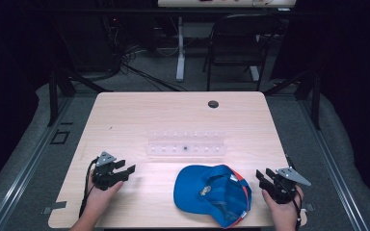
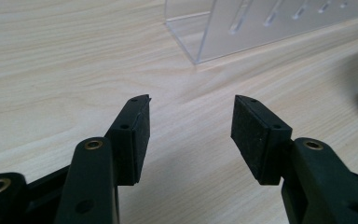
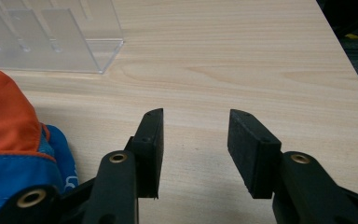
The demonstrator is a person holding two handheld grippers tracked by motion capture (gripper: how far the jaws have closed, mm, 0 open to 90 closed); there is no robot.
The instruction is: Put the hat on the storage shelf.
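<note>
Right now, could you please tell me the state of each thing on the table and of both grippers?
Blue cap: lying upside down on the table, inside facing up, untouched.
Clear rack: standing upright behind the cap, apart from it.
Left gripper: open, nothing between its jaws, above bare table.
Right gripper: open, nothing held, beside the cap.

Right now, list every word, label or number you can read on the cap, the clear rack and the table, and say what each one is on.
No text reads clearly.
Cap: a small pale patch inside the crown, perhaps a label, too small and blurred to read.
Cap edge in the right gripper view: faint white marks, not legible.
Clear rack: no lettering visible.
Table: none.
</note>
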